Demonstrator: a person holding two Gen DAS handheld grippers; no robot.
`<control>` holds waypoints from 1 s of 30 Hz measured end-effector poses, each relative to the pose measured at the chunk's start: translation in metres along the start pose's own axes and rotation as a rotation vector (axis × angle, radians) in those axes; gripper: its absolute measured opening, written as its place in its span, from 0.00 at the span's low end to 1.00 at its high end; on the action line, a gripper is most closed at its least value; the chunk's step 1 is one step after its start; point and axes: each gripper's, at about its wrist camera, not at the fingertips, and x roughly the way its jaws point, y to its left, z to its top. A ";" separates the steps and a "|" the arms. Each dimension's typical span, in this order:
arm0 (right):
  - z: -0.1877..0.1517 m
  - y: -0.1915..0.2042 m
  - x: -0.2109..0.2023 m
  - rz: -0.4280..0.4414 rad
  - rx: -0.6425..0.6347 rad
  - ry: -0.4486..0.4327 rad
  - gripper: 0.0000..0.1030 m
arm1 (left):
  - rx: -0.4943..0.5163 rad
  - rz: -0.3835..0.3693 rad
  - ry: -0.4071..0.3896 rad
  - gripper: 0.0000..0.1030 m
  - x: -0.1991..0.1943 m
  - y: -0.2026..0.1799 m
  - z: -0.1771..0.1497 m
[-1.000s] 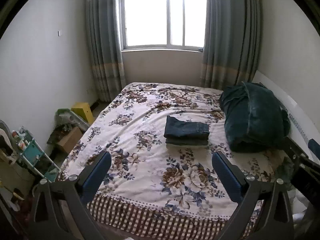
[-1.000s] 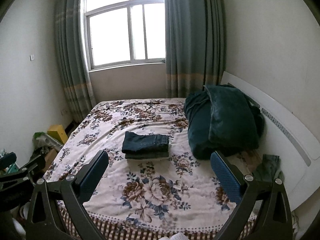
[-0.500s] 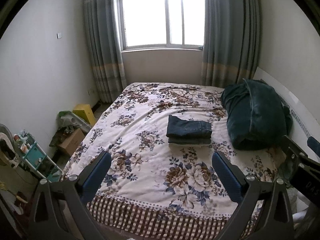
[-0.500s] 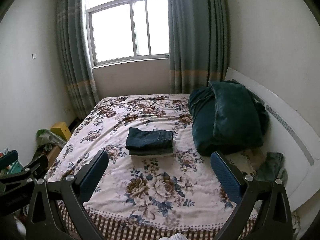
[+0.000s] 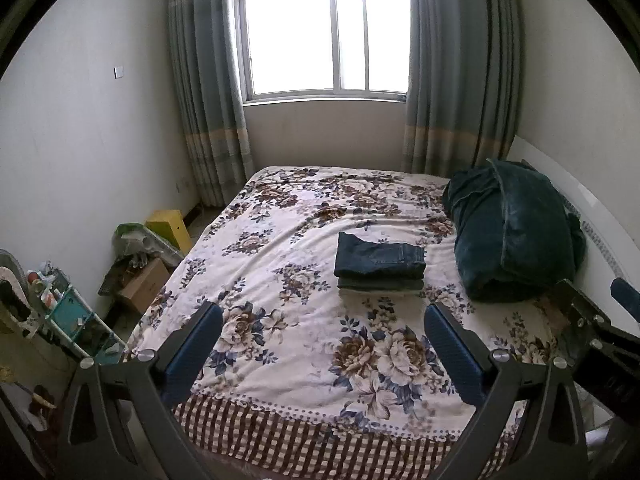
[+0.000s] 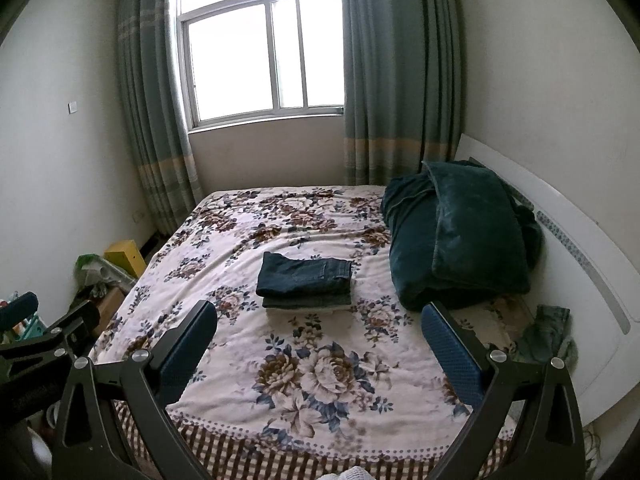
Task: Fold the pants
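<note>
My left gripper (image 5: pixel 323 344) and right gripper (image 6: pixel 318 340) hung spread wide and empty; any careless reach risked toppling the folded jeans (image 5: pixel 379 266) stack.

Folded dark pants (image 5: pixel 379 266) lie stacked mid-bed on the floral bedspread (image 5: pixel 280 280); green blanket (image 5: pixel 516 236) near headboard. Left claw (image 5: pixel 323 344) spread wide, empty, held above the foot end.

At my twelve o'clock, dark blue denim pants (image 5: pixel 379 256) top a cream, brown-and-blue floral bedspread (image 5: pixel 304 336). At two o'clock, a teal quilt (image 5: pixel 516 236)
</note>
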 end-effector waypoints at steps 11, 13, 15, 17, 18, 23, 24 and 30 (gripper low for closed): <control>-0.006 0.006 0.004 0.000 -0.012 0.006 1.00 | 0.008 -0.015 0.006 1.00 0.003 0.004 0.002; -0.008 0.007 0.003 0.000 -0.012 0.007 1.00 | 0.008 -0.016 0.006 1.00 0.003 0.005 0.002; -0.011 0.008 0.004 0.002 -0.015 0.013 1.00 | 0.010 -0.015 0.004 1.00 0.003 0.006 0.002; -0.013 0.010 0.005 0.005 -0.019 0.017 1.00 | 0.012 -0.013 0.002 1.00 0.003 0.004 0.002; -0.013 0.010 0.006 0.005 -0.018 0.016 1.00 | 0.011 -0.012 0.000 1.00 0.002 0.003 0.002; -0.013 0.010 0.006 0.009 -0.019 0.018 1.00 | 0.010 -0.006 -0.008 1.00 -0.001 0.000 0.003; -0.013 0.010 0.006 0.008 -0.020 0.018 1.00 | 0.010 -0.006 -0.007 1.00 -0.001 0.000 0.003; -0.012 0.009 0.007 0.008 -0.019 0.017 1.00 | 0.005 -0.009 -0.006 1.00 -0.002 0.001 0.003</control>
